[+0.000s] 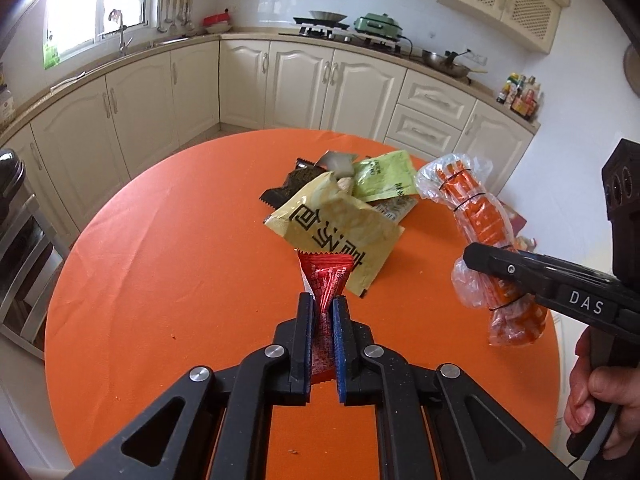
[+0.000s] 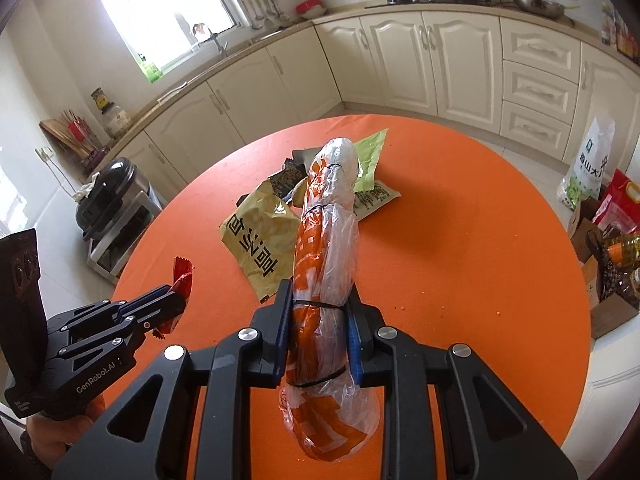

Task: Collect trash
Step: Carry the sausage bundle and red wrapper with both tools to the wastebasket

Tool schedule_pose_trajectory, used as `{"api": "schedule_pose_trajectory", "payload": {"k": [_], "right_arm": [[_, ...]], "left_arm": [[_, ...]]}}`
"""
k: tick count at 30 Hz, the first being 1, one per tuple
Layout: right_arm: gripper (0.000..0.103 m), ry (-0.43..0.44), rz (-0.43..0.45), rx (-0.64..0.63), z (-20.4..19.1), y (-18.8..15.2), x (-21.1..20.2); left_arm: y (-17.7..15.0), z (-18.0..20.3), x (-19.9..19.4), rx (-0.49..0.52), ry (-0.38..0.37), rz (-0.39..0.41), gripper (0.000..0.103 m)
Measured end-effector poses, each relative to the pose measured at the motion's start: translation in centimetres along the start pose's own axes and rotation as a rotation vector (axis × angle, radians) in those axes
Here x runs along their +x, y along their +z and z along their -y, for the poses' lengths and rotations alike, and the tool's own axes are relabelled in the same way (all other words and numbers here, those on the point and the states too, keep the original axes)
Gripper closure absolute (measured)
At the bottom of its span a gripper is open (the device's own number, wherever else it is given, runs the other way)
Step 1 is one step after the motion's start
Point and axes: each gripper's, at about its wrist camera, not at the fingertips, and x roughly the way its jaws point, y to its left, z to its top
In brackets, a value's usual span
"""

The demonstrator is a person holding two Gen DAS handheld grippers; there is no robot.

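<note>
While both hands are loaded, I hold each catch clear of the orange surface (image 1: 132, 280). My left gripper (image 1: 322, 336) has its fingers (image 1: 305, 332) pressed nearly together on a red wrapper (image 1: 326, 280), thin foil pinched flat, its crimped top edge sticking up past the tips. My right gripper (image 2: 319, 332) has its fingers (image 2: 283, 320) clamped on a plastic-wrapped orange roll (image 2: 326, 240), gripped low on its length so most of the bundle stands out ahead of the tips; thin black bands ring it.

Both items appear lifted off the surface, each held apart from the other, probably so neither snags the pile.

Still lying at the middle of the surface: a yellow packet (image 1: 340, 236) with black characters, a light green packet (image 1: 384, 176), a dark wrapper (image 1: 296, 184) and smaller scraps beneath, heaped and overlapping. Crumbs dot the cloth.

No bin shows in either view, so I judge the next need is somewhere to drop these two. The roll's unsupported end may sag or swing.
</note>
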Motion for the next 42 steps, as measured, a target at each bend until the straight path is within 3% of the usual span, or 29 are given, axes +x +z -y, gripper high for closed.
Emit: {"api": "schedule_pose_trajectory", "payload": {"k": [13, 28, 35, 42], "right_arm": [[0.080, -0.034, 0.184, -0.026, -0.9, 0.5, -9.5], [0.080, -0.142, 0.351, 0.042, 4.6, -1.0, -20.4], [0.080, -0.237, 0.394, 0.126, 9.8, -3.1, -24.5], [0.080, -0.348, 0.347, 0.278, 18.0, -7.4, -25.3]], "left_arm": [[0.6, 7.1, -5.3, 0.109, -0.048, 0.158, 0.098], [-0.2, 17.7, -8.0, 0.264, -0.194, 0.245, 0.098], [2.4, 23.6, -5.2, 0.339, -0.300, 0.209, 0.098], [2.7, 29.6, 2.5, 0.357, -0.428, 0.033, 0.098]]}}
